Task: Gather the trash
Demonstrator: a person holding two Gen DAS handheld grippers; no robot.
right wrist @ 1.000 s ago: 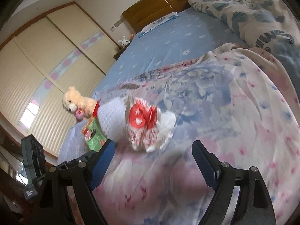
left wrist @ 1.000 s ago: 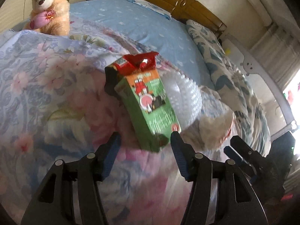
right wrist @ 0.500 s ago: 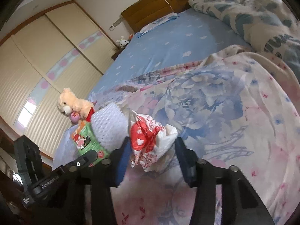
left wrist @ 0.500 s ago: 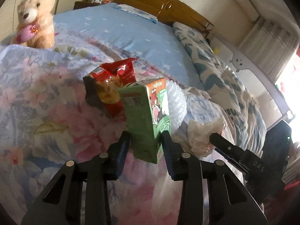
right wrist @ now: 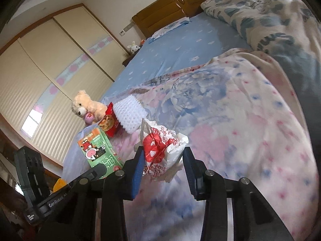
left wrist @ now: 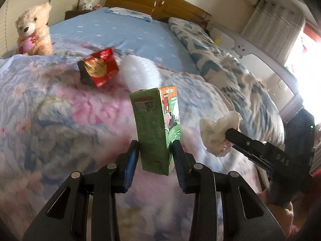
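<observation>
Over the floral quilt (left wrist: 60, 110) we clamp the green carton (left wrist: 158, 128) upright in our left gripper (left wrist: 155, 150) and the crumpled bag (right wrist: 162, 150) in our right gripper (right wrist: 163, 160), both lifted.

Wooden headboard (left wrist: 160, 4), blue-sheeted bed (right wrist: 180, 48), cream sliding wardrobe (right wrist: 50, 64), pale curtains (left wrist: 270, 26), bright window light at right
</observation>
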